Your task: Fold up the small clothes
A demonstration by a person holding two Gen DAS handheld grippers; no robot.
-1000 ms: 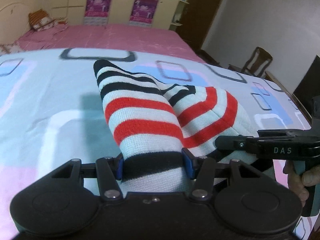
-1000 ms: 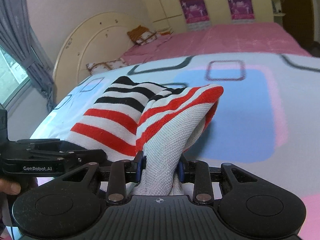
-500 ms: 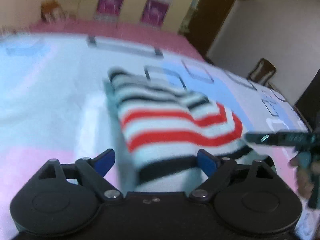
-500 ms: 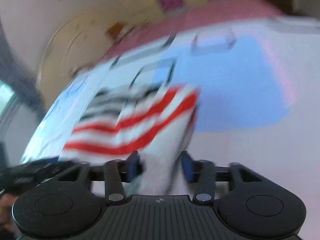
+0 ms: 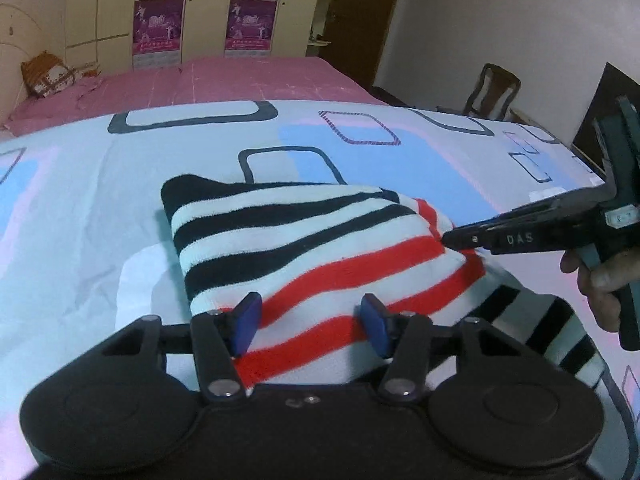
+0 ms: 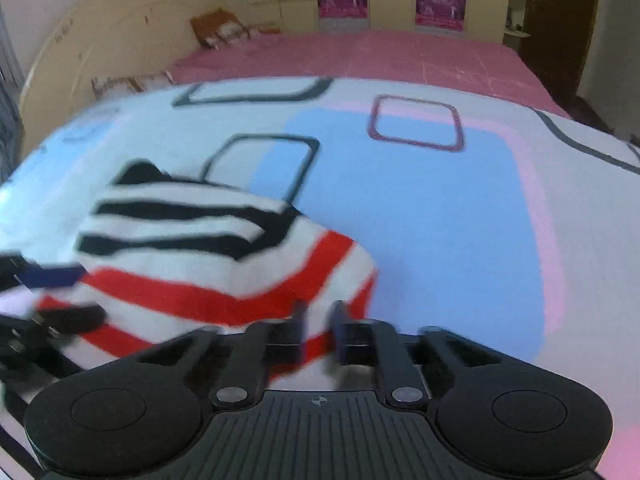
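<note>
Nearest the left wrist camera, the left tool stands with its blue pads apart and closing, the striped knit garment lying between them; the pads do not clearly press on the cloth. Just beyond, the garment lies folded over on the patterned bedspread, red and white stripes toward the cameras, black and white stripes farther off. At its right edge the right tool comes in from the side, its tips narrow and touching the red stripe, with a hand gripping its handle. From the right wrist view that tool is nearly shut and closing; motion blur hides whether cloth is caught between the pads. Part of the garment trails under the folded part, toward the right. Behind the bedspread lies a pink sheet, then a wardrobe with purple posters, and a wooden chair at the far right.
</note>
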